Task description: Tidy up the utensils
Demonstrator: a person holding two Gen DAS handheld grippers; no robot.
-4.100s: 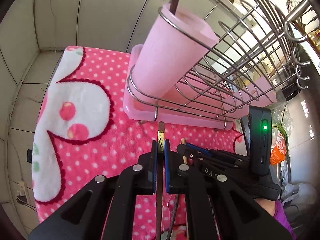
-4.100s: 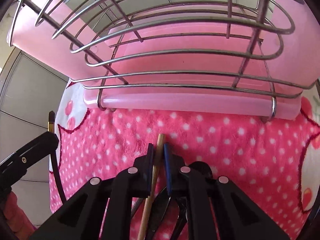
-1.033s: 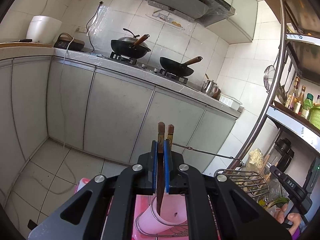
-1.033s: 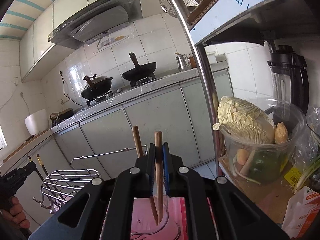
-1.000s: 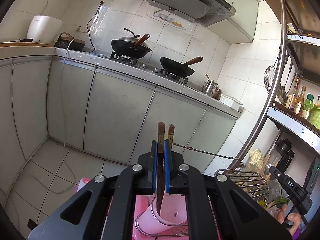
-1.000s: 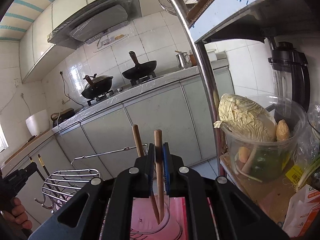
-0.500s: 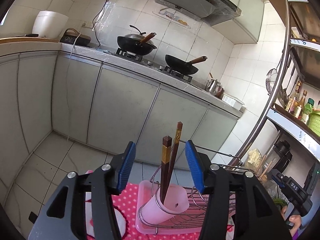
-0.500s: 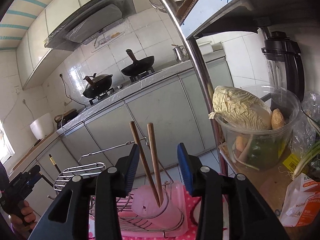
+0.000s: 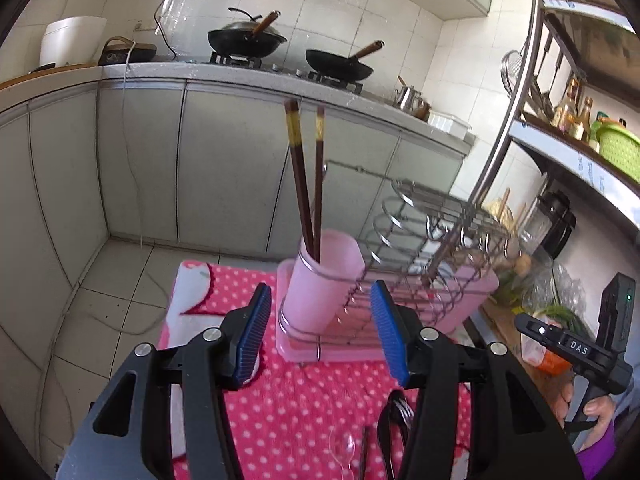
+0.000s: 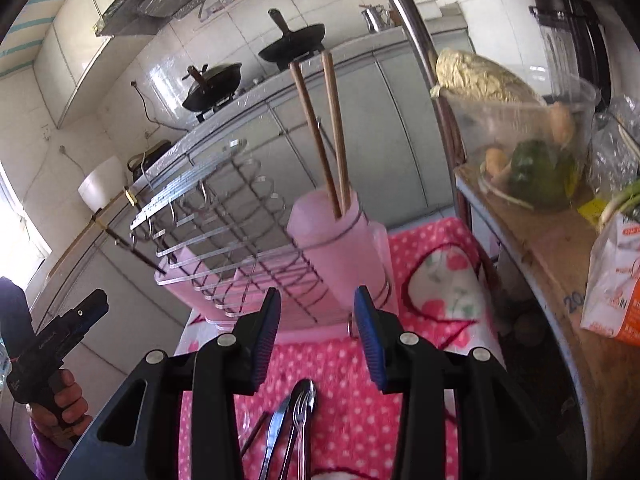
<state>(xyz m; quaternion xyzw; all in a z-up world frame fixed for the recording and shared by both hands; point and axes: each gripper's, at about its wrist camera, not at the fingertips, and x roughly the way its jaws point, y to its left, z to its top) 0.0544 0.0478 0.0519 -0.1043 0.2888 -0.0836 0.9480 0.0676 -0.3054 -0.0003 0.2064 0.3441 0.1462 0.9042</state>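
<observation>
My left gripper stands open and holds nothing. Just beyond it a pink cup at the left end of the wire rack holds two dark chopsticks, upright and free. My right gripper is also open and holds nothing. It faces a pink cup at the rack's right end, where two light wooden chopsticks stand. On the pink dotted towel below lie a fork and other metal cutlery. The left wrist view shows a fork and a clear spoon there.
The rack sits in a pink tray on the towel. A steel shelf post and a wooden shelf with a tub of vegetables stand to the right. Grey kitchen cabinets lie behind.
Both grippers went from shut on a chopstick to open. The chopsticks now stand loose in their cups. Both hands pulled back and dropped lower, tilting down toward the towel.
</observation>
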